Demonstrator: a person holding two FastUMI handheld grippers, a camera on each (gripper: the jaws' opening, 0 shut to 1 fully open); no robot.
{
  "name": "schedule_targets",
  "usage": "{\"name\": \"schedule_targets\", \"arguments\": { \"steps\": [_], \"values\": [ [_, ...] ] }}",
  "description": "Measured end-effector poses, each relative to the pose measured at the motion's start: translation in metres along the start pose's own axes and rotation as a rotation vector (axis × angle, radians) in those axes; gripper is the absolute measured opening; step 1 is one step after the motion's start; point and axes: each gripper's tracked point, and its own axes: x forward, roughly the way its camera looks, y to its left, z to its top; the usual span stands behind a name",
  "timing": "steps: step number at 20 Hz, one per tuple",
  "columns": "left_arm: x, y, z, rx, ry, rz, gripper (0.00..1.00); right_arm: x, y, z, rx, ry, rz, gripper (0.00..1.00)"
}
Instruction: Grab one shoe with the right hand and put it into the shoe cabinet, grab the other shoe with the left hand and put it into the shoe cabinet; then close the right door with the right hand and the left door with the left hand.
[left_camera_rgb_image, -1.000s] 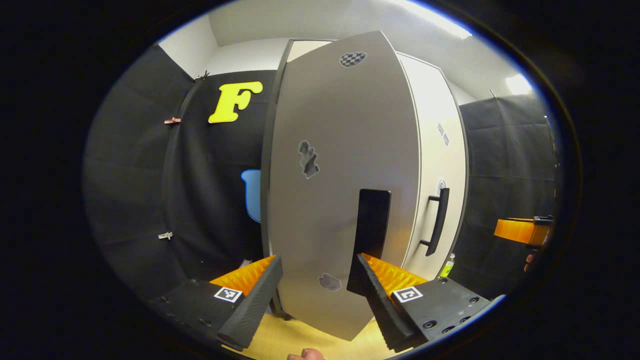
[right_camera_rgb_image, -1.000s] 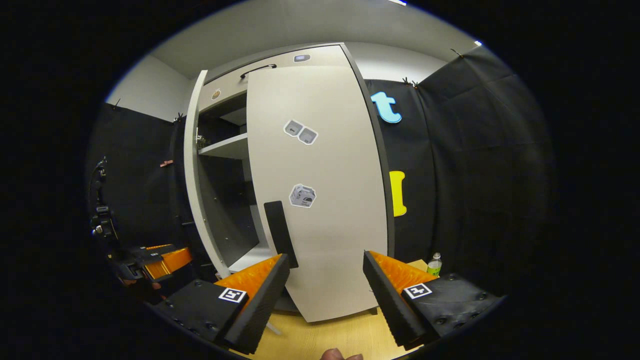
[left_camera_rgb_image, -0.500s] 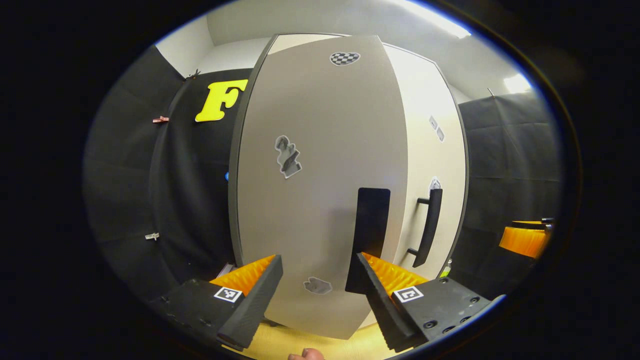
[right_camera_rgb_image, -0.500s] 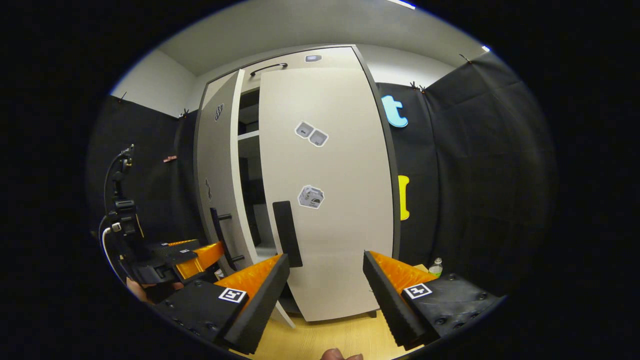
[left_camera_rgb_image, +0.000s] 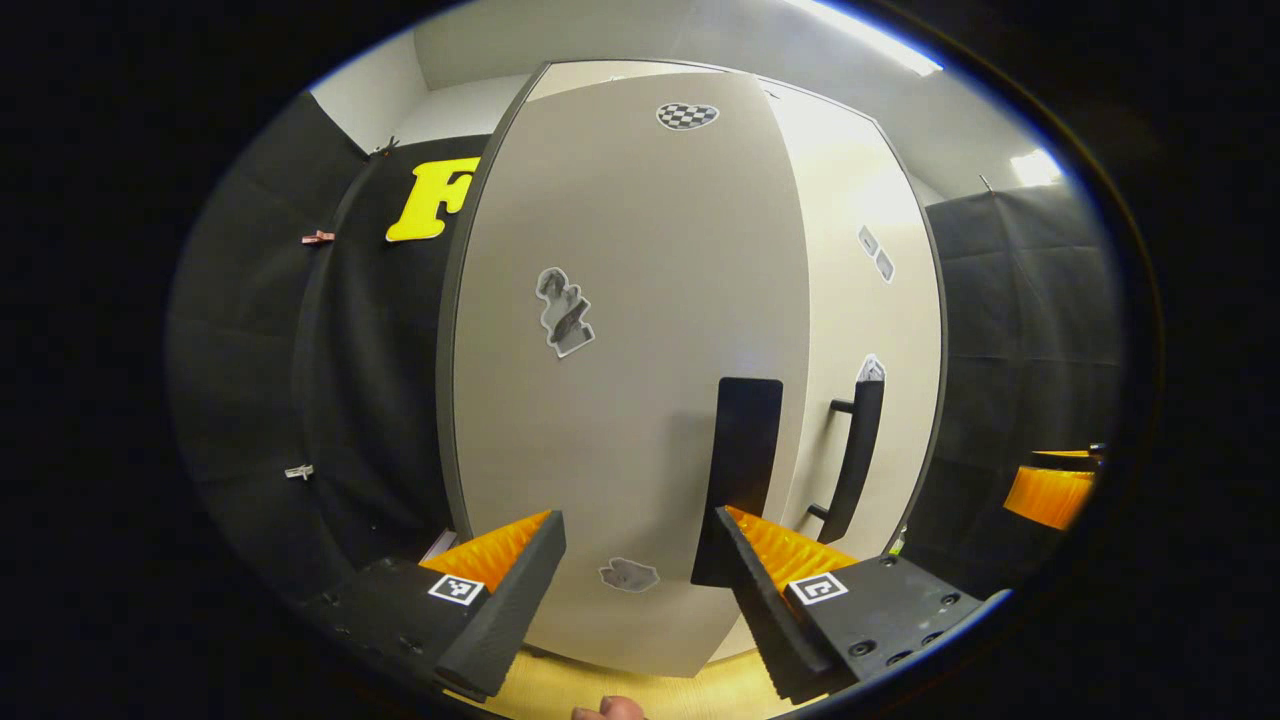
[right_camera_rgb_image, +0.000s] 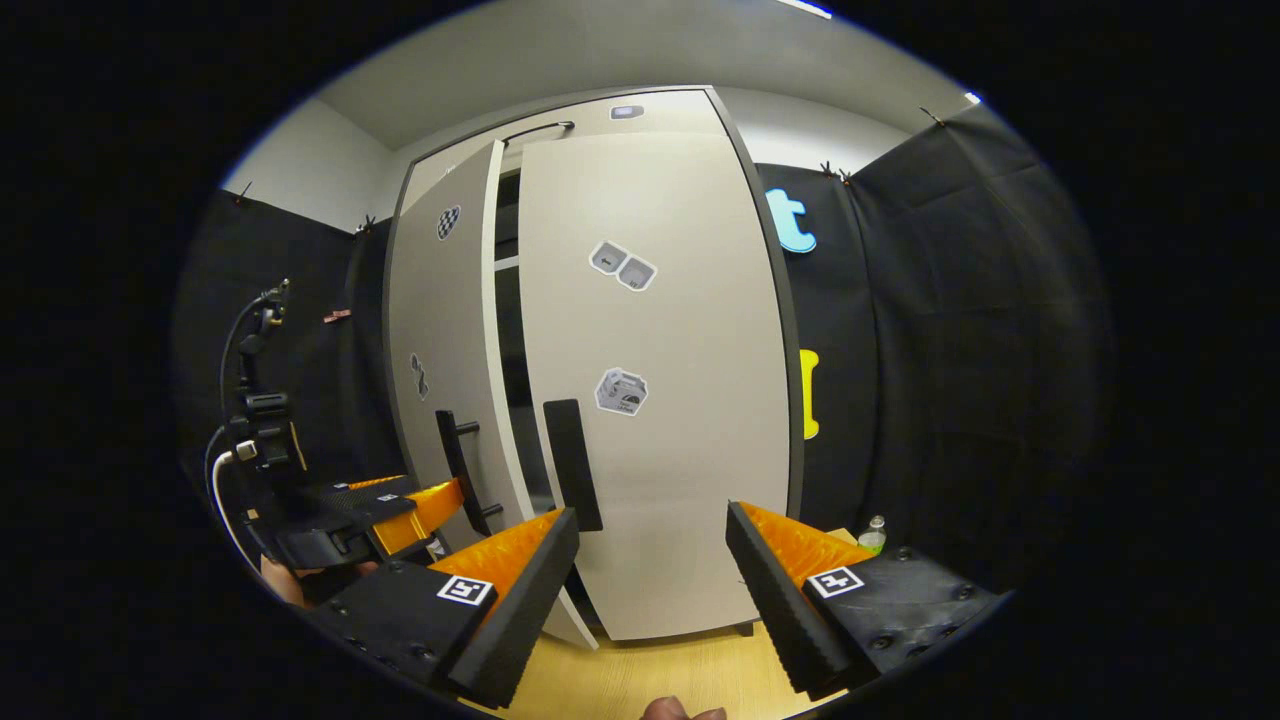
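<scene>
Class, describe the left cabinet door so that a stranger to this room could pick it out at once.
Find the tall pale shoe cabinet against the black cloth wall. It has two doors; the left door carries a checkered heart sticker near its top. Unlike the shut right door, it stands slightly ajar.

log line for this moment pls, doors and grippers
stage: closing doors | right door: shut | left door: nearly shut, dark gap left | left gripper: jaws open, at left door | right gripper: jaws open, empty

Shoe cabinet: tall, pale grey, upright. Right door sits closed, flush. Left door stands slightly ajar, a narrow dark gap between the two.
</scene>
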Motion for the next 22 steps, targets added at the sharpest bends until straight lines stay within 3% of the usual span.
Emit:
{"name": "schedule_targets", "arguments": {
  "steps": [11, 22],
  "values": [
    [-0.063, 0.015, 0.013, 0.048, -0.025, 0.036, 0.95, -0.008, 0.015, 0.005, -0.01, -0.012, 0.017, 0.98],
    [-0.107, 0.007, 0.012, 0.04, -0.017, 0.014, 0.98, -0.032, 0.024, 0.001, -0.043, -0.009, 0.007, 0.98]
  ]
}}
